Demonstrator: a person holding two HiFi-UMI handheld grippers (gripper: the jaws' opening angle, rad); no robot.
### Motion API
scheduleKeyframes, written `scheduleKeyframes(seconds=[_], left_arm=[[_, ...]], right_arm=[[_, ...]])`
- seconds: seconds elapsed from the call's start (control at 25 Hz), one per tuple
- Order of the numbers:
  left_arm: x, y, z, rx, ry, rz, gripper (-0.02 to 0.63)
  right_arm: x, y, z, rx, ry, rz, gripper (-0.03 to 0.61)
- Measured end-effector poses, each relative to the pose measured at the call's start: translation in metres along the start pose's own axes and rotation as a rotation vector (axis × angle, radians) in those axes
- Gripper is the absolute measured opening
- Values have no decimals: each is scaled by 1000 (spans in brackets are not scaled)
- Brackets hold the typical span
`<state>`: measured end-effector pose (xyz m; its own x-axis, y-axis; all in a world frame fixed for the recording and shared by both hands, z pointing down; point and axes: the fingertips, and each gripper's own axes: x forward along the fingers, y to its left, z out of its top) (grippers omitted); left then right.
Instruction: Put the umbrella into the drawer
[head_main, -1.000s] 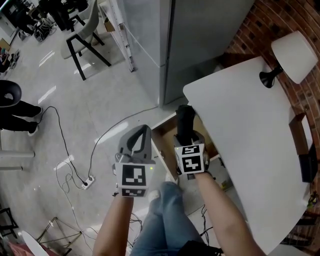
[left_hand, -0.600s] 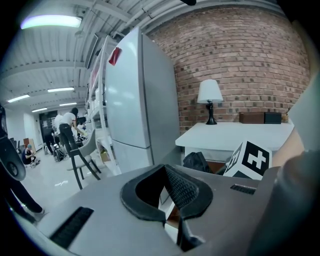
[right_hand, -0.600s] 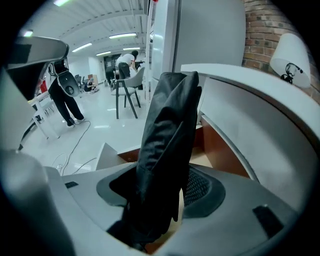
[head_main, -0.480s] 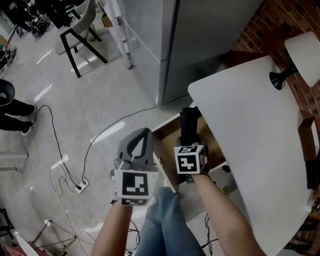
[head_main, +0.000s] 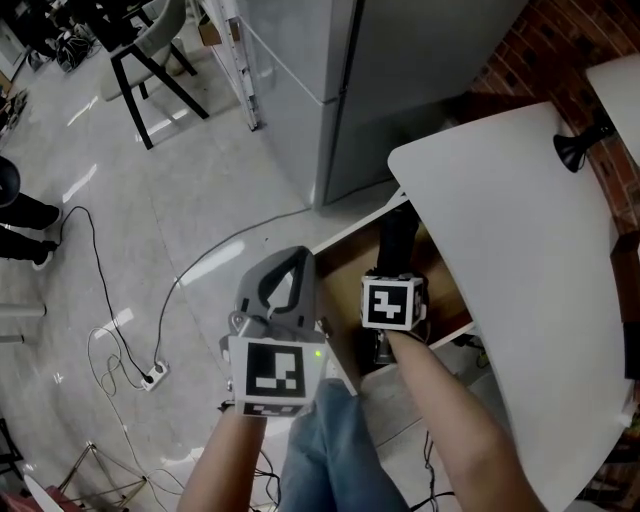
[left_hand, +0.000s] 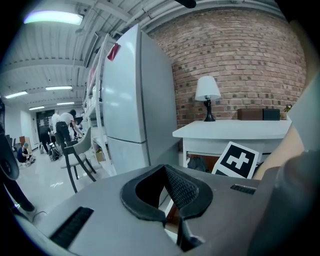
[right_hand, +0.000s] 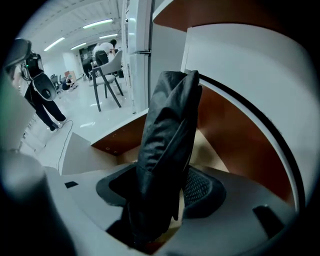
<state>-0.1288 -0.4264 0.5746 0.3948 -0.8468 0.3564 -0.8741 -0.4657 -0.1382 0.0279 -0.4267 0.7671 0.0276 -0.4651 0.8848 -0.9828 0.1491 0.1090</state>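
A folded black umbrella is clamped in my right gripper, both pads pressing its fabric. It points steeply down, with its far end over the open wooden drawer under the white table. My left gripper hangs just left of the drawer's front, its jaws closed tip to tip with nothing between them. The right gripper's marker cube shows at the right of the left gripper view.
A tall grey fridge stands behind the drawer. A table lamp sits on the table's far corner by the brick wall. A cable and power strip lie on the floor at left, and a chair stands farther back.
Both grippers have sunk. The right one has tipped more steeply downward, carrying the umbrella closer to the open drawer.
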Motion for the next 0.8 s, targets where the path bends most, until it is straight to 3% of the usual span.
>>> scheduleKeyframes(seconds=[0.24, 0.56, 0.8], left_arm=[[8, 3, -21, -87, 31, -15, 2], [8, -1, -44, -75, 54, -46, 2], [8, -11, -57, -87, 68, -74, 2]], right_arm=[[18, -14, -6, -19, 23, -51, 258], [42, -24, -19, -18, 96, -84, 262], [48, -19, -17, -45, 79, -90, 273]])
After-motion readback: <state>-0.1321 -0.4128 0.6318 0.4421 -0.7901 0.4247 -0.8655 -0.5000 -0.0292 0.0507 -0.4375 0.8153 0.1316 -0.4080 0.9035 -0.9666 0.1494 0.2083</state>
